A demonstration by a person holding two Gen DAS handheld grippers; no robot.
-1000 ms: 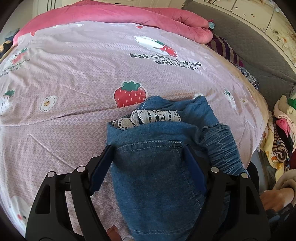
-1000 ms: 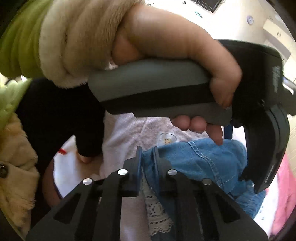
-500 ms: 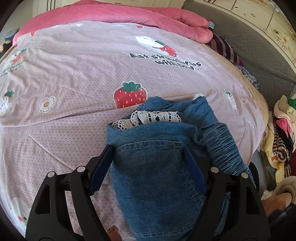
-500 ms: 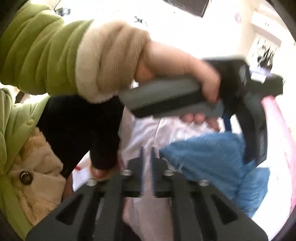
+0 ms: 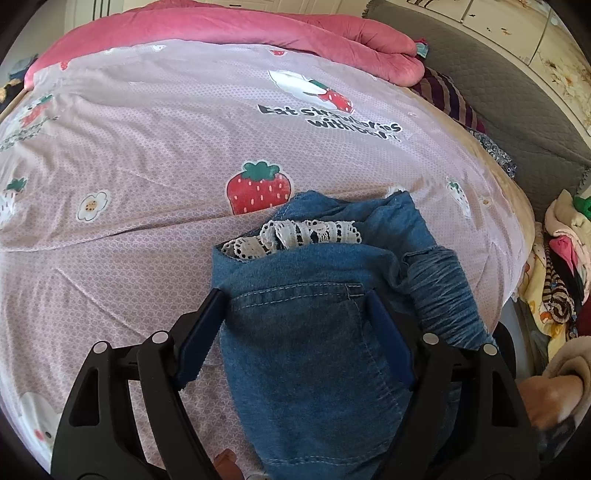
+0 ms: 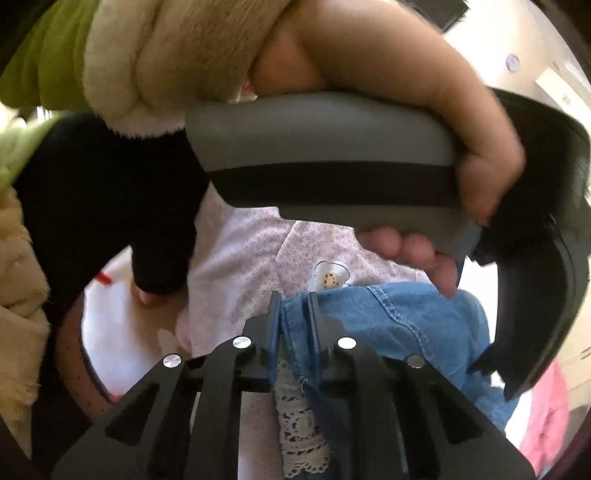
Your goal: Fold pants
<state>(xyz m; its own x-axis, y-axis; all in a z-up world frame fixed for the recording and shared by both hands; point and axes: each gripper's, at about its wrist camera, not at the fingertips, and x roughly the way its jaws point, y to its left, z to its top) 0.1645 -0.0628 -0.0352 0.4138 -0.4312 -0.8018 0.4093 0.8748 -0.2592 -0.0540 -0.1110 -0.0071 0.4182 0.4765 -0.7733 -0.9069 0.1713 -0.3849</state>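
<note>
Blue denim pants (image 5: pixel 310 332) with white lace trim (image 5: pixel 295 236) lie bunched on the pink strawberry-print bedsheet (image 5: pixel 147 147). My left gripper (image 5: pixel 295 299) is open, its jaws wide apart on either side of the back pocket. In the right wrist view my right gripper (image 6: pixel 293 301) is shut on a fold of the pants (image 6: pixel 399 321), with lace trim (image 6: pixel 299 424) hanging under it. The hand holding the left gripper's grey handle (image 6: pixel 332 166) fills the top of that view.
A pink quilt (image 5: pixel 258 26) lies along the far side of the bed. Striped clothes (image 5: pixel 450 99) and a grey padded headboard (image 5: pixel 517 92) are at the right. A pile of clothes (image 5: pixel 561 258) sits beyond the bed's right edge.
The right gripper swung away half a second ago with nothing visibly between its fingers, and is now back, shut on the denim fold. The left gripper stayed open over the pocket.
</note>
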